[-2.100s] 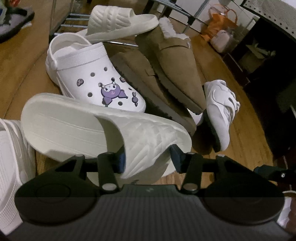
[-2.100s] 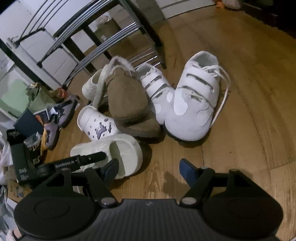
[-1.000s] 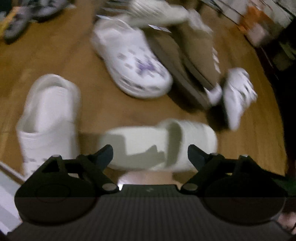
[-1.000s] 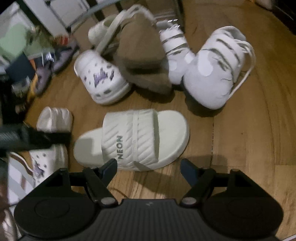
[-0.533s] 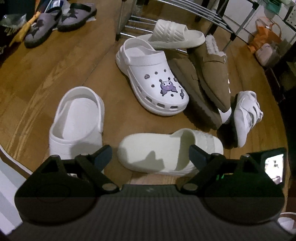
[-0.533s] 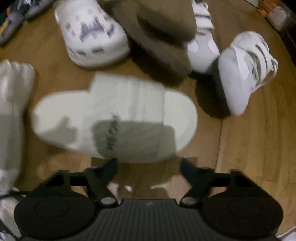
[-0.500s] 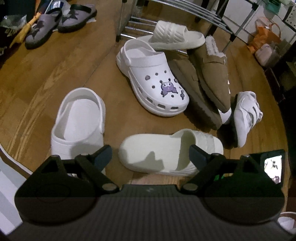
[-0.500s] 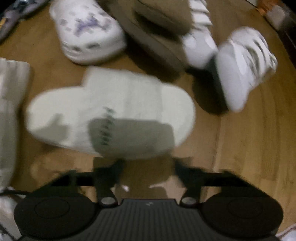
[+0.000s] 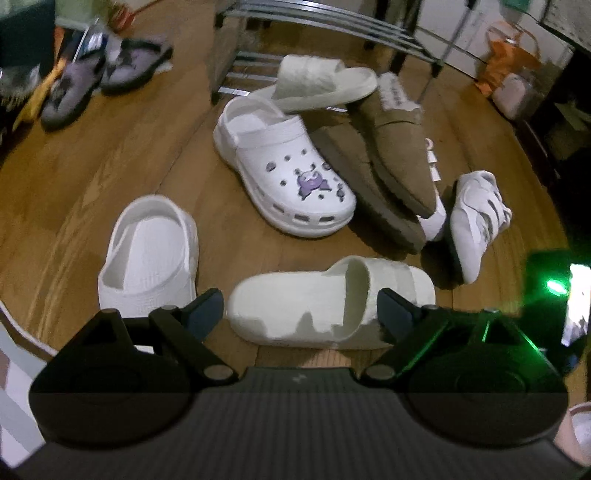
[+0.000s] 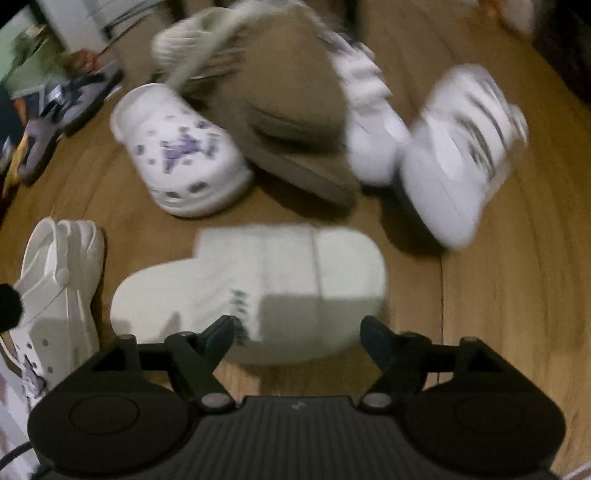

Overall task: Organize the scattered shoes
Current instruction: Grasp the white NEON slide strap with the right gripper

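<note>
A cream slide (image 9: 325, 306) is lying flat on the wood floor (image 9: 110, 162), crosswise just ahead of both tools. The left tool (image 9: 299, 314) is hovering over it with its fingers spread wide and gripping nothing. The right tool (image 10: 297, 336) is likewise gaping wide above the same slide (image 10: 258, 288), empty; that view is blurred.

Beside the slide's heel end, a plain white clog (image 9: 147, 251) is sitting apart from it. Farther off, a white clog with a purple charm (image 9: 288, 177) is resting at the edge of a pile. Two tan slippers (image 9: 391, 166) are leaning against it, one lying over the other. A second cream slide (image 9: 321, 85) is perching on top at the back, near a metal rack (image 9: 325, 22). White strap sneakers (image 9: 476, 218) are lying to the right of the slippers, one tipped on its side. Grey sandals (image 9: 99, 81) are sitting well apart at far left.
</note>
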`<state>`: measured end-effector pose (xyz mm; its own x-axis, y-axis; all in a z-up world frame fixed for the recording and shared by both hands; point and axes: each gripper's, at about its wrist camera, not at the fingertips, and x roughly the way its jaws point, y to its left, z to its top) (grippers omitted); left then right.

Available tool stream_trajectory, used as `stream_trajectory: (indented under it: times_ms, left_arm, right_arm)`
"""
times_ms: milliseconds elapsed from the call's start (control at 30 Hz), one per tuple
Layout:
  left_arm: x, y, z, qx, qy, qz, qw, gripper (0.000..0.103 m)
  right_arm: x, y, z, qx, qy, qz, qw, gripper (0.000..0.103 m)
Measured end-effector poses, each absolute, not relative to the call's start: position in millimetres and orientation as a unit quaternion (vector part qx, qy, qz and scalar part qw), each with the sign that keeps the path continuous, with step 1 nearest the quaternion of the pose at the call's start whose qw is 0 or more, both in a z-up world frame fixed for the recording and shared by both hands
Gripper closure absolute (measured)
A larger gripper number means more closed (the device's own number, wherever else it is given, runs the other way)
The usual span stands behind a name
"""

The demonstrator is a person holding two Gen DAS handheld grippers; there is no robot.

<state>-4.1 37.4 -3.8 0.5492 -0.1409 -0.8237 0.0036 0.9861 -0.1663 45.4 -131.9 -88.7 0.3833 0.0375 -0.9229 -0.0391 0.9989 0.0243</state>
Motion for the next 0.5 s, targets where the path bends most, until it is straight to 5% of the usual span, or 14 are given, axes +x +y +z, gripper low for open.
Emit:
stream_trajectory:
  times_ms: [100,200,267,433,500]
  left_arm:
    - [-6.4,34.0,-1.2,-0.054,0.469,-0.041,0.880,0.012]
    - [-8.3,35.7,-2.5,-0.044,0.474,-0.035,0.879,0.012]
    - [-8.7,37.3,-3.3,-0.042,0.476,-0.031,0.878,0.012]
    - [-10.6,40.5,-2.8,-0.047,0.475,-0.026,0.878,0.012]
    - [-10.0,38.6,-5.1,-0.043,0.477,-0.024,0.877,0.012]
  right_arm:
    - [53.1,-120.3,-91.2,-0.026,0.545,0.011,0.838,0.008]
    - [55.9,-121.5,-90.2,-0.030,0.547,0.014,0.837,0.012]
    - [59.5,-128.8,-86.8,-0.017,0.560,0.011,0.828,0.027]
    - [74.4,-128.2,-90.8,0.043,0.587,0.029,0.808,0.022]
    - [78.4,-117.8,-97.1,0.029,0.582,0.029,0.812,0.011]
